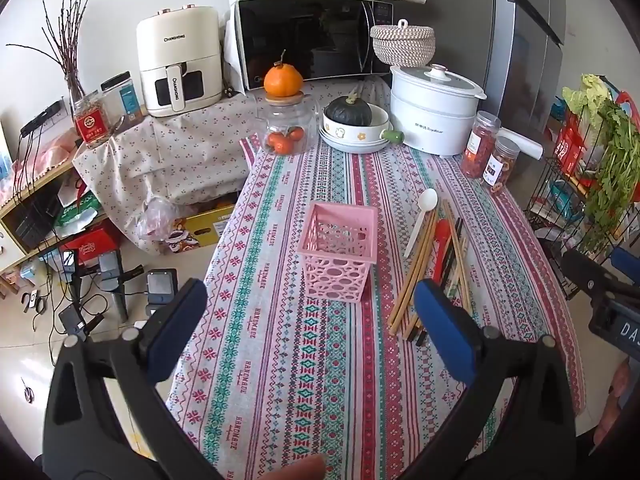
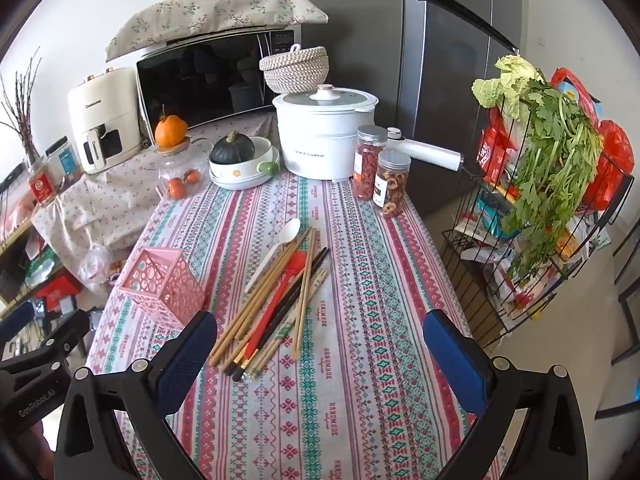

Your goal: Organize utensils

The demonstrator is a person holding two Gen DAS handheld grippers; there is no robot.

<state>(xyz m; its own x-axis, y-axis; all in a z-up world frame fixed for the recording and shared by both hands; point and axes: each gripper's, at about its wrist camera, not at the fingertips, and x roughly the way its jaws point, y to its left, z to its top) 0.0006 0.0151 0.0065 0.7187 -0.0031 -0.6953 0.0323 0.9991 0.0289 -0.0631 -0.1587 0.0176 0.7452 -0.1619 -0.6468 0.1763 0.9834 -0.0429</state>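
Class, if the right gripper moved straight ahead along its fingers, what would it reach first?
Probably the near ends of the pile of chopsticks on the tablecloth, just left of the right gripper; depth is uncertain.

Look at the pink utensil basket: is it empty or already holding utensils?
Empty. The left wrist view looks into the pink basket and shows nothing inside; the chopsticks and spoons lie on the tablecloth beside it.
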